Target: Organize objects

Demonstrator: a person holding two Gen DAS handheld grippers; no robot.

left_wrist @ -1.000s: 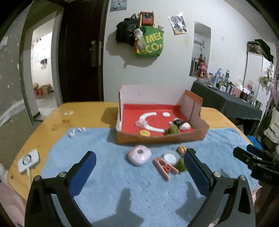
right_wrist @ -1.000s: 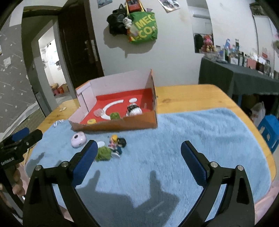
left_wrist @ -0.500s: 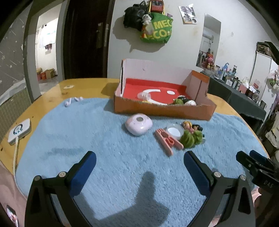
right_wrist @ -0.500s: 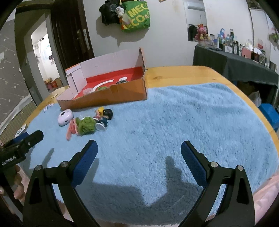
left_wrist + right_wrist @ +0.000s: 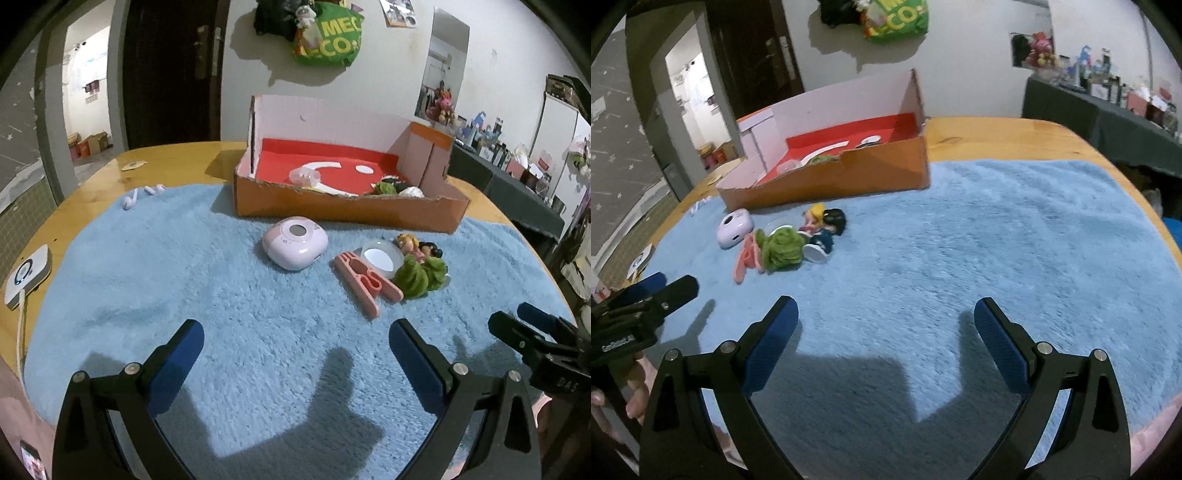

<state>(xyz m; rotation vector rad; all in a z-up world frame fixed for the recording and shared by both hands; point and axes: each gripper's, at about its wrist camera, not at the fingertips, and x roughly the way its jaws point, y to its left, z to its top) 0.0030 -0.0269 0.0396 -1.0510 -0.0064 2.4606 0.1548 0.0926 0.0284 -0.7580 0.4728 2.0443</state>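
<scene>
An orange cardboard box point(image 5: 351, 212) point(image 5: 849, 173) with a red floor stands at the back of the blue mat and holds several small items. In front of it lie a pink rounded case point(image 5: 294, 246) point(image 5: 734, 228), a pink clip point(image 5: 364, 282) point(image 5: 746, 260), a clear round lid point(image 5: 376, 258), a green fuzzy toy point(image 5: 419, 275) point(image 5: 783, 247) and two small dolls point(image 5: 417, 249) point(image 5: 825, 221). My left gripper point(image 5: 295, 341) hangs open low over the mat, short of the case. My right gripper point(image 5: 884, 315) is open too, over bare mat to the right of the toys.
The blue mat point(image 5: 1015, 240) covers a round wooden table point(image 5: 166, 162). White earbuds point(image 5: 142, 194) lie at the mat's far left edge and a white charger with a cable point(image 5: 26, 277) at the table's left rim. A dark side table point(image 5: 1108, 122) stands behind on the right.
Both grippers have come down and drawn back toward the near edge of the table, so the box and toys now sit farther ahead. Both stayed open; nothing was picked up.
</scene>
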